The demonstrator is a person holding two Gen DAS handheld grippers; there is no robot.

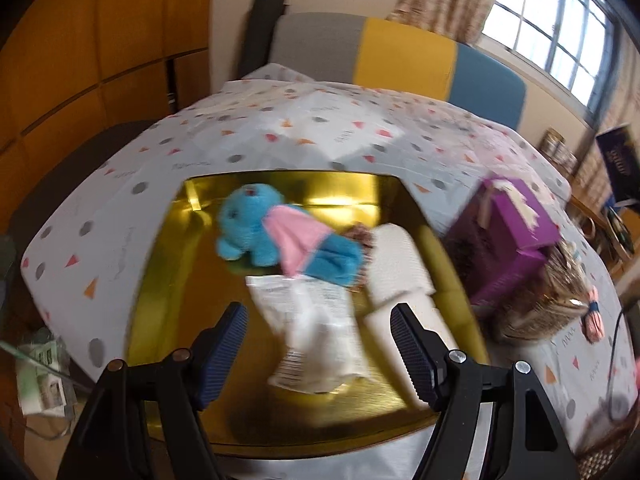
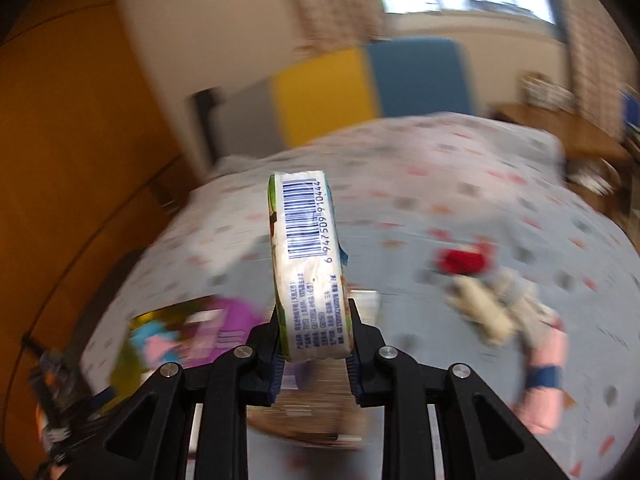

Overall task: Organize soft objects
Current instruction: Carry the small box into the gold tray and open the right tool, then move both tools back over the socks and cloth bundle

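Observation:
A gold tray [image 1: 168, 280] lies on the patterned bedspread. It holds a blue plush toy [image 1: 248, 228] with a pink cloth [image 1: 298, 238], a white towel roll [image 1: 398, 264] and a white plastic packet [image 1: 316, 332]. My left gripper [image 1: 320, 354] hangs open just above the packet, its jaws either side of it without touching. My right gripper [image 2: 316, 344] is shut on a tissue pack [image 2: 308, 256] with a barcode, held upright in the air above the bed. In the right wrist view the tray [image 2: 132, 344] shows blurred at lower left.
A purple box [image 1: 508, 248] and a woven basket [image 1: 548, 304] stand right of the tray. A red soft item [image 2: 464, 260], a beige plush [image 2: 488, 308] and a pink roll [image 2: 544, 380] lie on the bedspread [image 2: 400, 184]. A grey, yellow and blue headboard [image 1: 404, 60] is behind.

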